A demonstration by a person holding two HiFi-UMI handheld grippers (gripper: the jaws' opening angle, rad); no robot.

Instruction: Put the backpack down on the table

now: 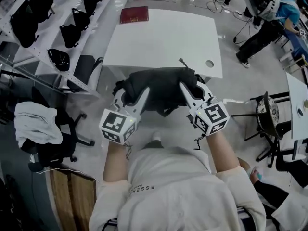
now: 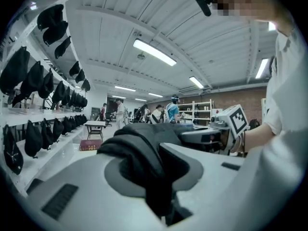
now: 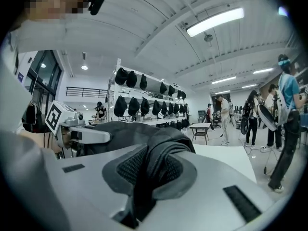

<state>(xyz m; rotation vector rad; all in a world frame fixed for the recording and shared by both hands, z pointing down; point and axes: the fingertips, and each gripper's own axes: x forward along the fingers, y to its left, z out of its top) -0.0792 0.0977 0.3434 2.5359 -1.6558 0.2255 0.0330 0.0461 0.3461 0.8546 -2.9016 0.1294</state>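
A black backpack (image 1: pixel 161 88) hangs between both grippers, just at the near edge of the white table (image 1: pixel 163 37). My left gripper (image 1: pixel 131 99) is shut on a fold of its left side, and that black fabric (image 2: pixel 139 158) fills the jaws in the left gripper view. On the bag's right side, my right gripper (image 1: pixel 191 96) is shut on a padded strap (image 3: pixel 156 170). Each gripper shows in the other's view: the right gripper (image 2: pixel 216 134) and the left gripper (image 3: pixel 79 134). The bag's underside is hidden.
A dark red book (image 1: pixel 134 14) lies at the table's far left corner, and a round cable hole (image 1: pixel 209 63) sits near its right edge. White shelves (image 1: pixel 57 28) with black bags run along the left. Office chairs (image 1: pixel 43 129) and a stool (image 1: pixel 267 112) flank me. People (image 1: pixel 262 18) stand beyond.
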